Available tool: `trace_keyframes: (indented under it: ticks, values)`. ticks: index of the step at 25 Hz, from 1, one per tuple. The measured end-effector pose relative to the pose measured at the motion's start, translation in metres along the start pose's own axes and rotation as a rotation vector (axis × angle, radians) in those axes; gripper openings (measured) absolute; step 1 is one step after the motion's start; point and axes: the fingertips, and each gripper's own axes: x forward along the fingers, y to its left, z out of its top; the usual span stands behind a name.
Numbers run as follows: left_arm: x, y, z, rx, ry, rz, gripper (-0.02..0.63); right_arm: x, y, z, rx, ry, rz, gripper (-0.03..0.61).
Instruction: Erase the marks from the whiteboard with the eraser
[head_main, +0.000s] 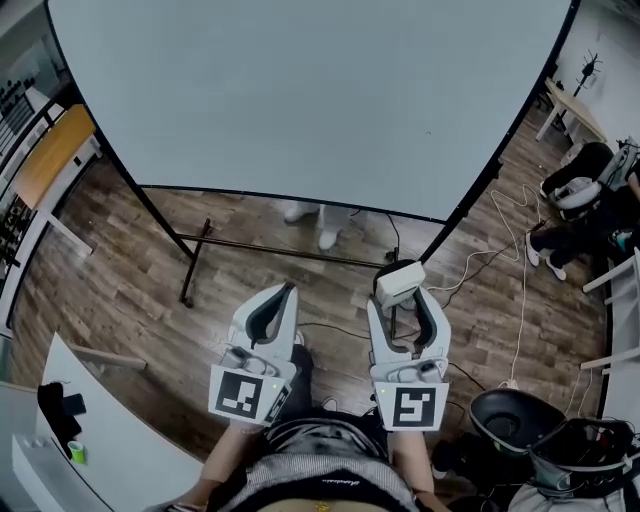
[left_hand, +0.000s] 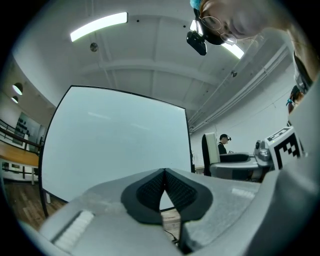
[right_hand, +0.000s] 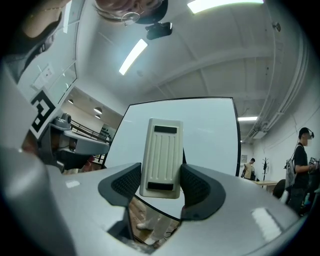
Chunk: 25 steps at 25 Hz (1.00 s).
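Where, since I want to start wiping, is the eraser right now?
The eraser is clamped in the right gripper, right of centre in the head view, in front of the whiteboard's lower edge.

Wood-plank floor (head_main: 120, 270), white cable (head_main: 521, 262) trailing across it at right. Black bin (head_main: 508, 418) lower right. White desk (head_main: 120, 455) lower left, green item (head_main: 76, 452) on it.

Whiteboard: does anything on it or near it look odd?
One thing: the whiteboard shows no clear marks in any view, though the right gripper holds the eraser. Nothing looks spilled or damaged.
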Motion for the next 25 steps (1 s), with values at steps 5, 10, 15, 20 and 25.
trace_keyframes:
  ticks: [5, 10, 15, 20, 25]
  values:
    - [0.067, 0.067, -0.005, -0.028, -0.016, -0.015, 0.005, 0.089, -0.008, -0.003, 0.010, -0.021, -0.034, 0.252]
    - [0.127, 0.112, 0.003, -0.018, -0.041, -0.093, 0.005, 0.169, 0.000, 0.008, -0.027, -0.035, -0.042, 0.250]
    - [0.169, 0.147, 0.017, 0.006, -0.088, -0.157, 0.003, 0.230, 0.004, 0.010, -0.027, -0.052, -0.085, 0.250]
    - [0.188, 0.167, 0.017, 0.002, -0.099, -0.202, 0.005, 0.263, 0.005, 0.006, -0.059, -0.031, -0.150, 0.249]
    - [0.203, 0.165, 0.024, -0.008, -0.137, -0.223, 0.005, 0.278, -0.003, -0.006, -0.103, 0.031, -0.156, 0.250]
